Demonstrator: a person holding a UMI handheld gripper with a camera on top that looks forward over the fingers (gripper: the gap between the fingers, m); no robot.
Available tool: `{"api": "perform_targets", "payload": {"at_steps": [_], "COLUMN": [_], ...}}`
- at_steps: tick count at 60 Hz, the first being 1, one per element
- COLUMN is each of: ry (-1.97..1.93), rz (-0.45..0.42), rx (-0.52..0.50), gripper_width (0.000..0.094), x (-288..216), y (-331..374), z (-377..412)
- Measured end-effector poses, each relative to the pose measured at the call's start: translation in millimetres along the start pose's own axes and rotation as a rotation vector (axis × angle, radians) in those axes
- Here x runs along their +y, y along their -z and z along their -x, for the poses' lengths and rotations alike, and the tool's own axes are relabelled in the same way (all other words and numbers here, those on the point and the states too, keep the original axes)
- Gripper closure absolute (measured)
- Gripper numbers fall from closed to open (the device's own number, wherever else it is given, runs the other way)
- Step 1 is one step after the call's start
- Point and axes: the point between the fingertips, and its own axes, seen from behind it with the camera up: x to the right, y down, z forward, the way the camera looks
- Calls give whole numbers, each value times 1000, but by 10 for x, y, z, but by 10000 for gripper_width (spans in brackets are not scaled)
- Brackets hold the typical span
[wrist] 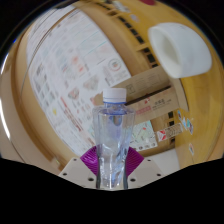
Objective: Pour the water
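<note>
A clear plastic water bottle with a white cap stands upright between my fingers. My gripper is shut on its lower body, and both purple pads press on its sides. The bottle is lifted above the wooden table. A white cup lies beyond the bottle, up and to the right, with its open mouth showing.
A large printed sheet with small pictures covers the table beyond the bottle. A cardboard box and some coloured packets lie to the right of the bottle.
</note>
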Motion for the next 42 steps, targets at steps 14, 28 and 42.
{"api": "perform_targets", "payload": {"at_steps": [14,28,42], "ry": [-251,-148,651], "rz": [-132,-40,53], "rx": [-29,14,156], "gripper_width": [640,641,641], "x": [-624,-464,-443], "y": [224,60,-163], "z": [-212,13,627]}}
